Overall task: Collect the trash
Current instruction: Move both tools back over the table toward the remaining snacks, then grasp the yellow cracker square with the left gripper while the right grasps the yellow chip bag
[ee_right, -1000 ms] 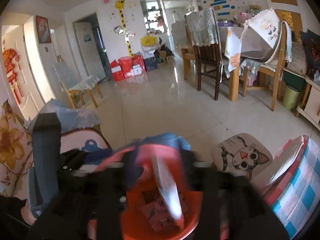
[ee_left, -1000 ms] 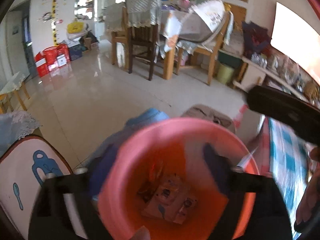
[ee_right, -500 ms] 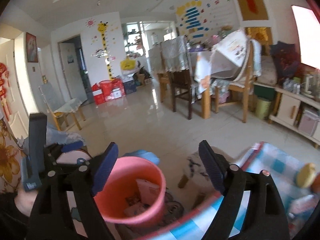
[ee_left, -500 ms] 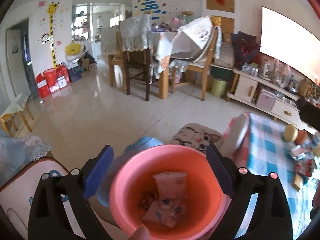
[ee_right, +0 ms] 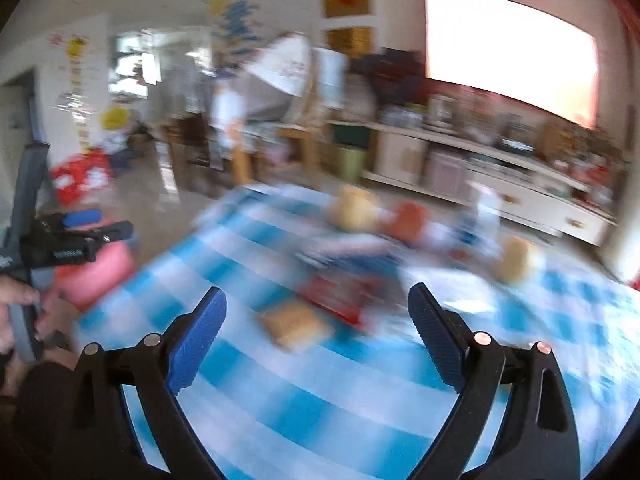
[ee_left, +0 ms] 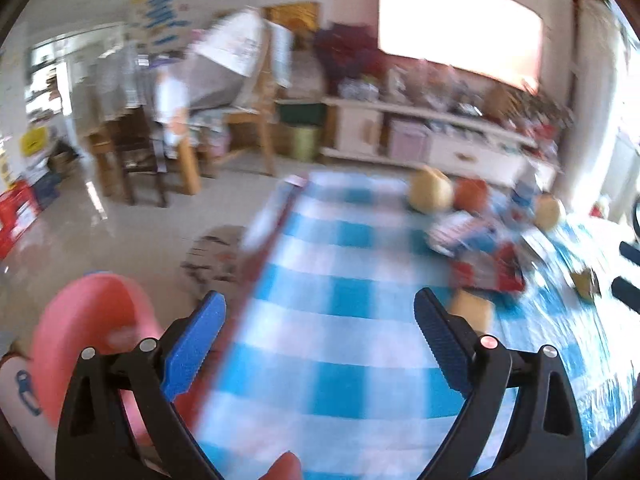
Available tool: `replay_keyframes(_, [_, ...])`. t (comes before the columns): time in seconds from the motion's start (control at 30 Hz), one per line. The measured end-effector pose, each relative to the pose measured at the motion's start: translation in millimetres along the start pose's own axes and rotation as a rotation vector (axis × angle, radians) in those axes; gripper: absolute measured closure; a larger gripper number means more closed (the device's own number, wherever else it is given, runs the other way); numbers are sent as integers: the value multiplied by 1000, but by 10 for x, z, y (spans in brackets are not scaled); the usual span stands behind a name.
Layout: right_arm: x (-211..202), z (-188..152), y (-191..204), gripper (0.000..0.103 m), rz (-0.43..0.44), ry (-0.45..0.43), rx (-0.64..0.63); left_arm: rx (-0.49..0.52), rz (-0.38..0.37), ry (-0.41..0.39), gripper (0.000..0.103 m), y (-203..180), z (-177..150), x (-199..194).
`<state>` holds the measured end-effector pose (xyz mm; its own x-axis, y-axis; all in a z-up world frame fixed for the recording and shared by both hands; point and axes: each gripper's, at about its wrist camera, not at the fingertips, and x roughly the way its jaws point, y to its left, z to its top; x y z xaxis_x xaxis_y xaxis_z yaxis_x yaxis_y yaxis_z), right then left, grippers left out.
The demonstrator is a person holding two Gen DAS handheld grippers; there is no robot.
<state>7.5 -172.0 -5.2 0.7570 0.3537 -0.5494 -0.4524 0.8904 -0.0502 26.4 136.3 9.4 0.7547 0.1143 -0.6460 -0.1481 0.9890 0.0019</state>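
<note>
Both my grippers, left (ee_left: pixel 318 316) and right (ee_right: pixel 316 312), fingers wide open, empty | next: reach tan packet (ee_right: pixel 294 326) on worktop (ee_right: pixel 280 408), approach slowly, view blurred

No legible text; print on left gripper (ee_right: pixel 80 254) too blurred.

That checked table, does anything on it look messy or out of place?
Yes. Wrappers and packets lie in a loose heap mid-table on the blue checked cloth, mixed in among round fruit, and a tan packet sits apart, nearer the camera. Motion blur hides finer detail. The pink bin stands off the table's left edge.
</note>
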Motion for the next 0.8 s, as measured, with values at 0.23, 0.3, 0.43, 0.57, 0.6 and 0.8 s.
replay_keyframes(0.23, [-33, -530, -1155, 7, -133, 40, 143, 157, -120, 57, 9, -1166, -132, 615])
replay_keyframes(0.3, [27, -645, -1391, 7, -145, 61, 197, 203, -107, 94, 9, -1411, -160, 850])
replay_keyframes(0.43, [191, -706, -1615, 7, -160, 101, 213, 224, -124, 135, 9, -1606, -213, 1029])
replay_keyframes(0.57, [368, -656, -1693, 7, -186, 131, 159, 273, -105, 154, 9, -1698, -279, 1145])
replay_keyframes(0.6, [395, -644, -1689, 6, -191, 131, 144, 271, -106, 161, 9, -1669, -281, 1158])
replay_keyframes(0.8, [595, -642, -1700, 6, -191, 184, 128, 231, -120, 213, 9, -1546, -281, 1293])
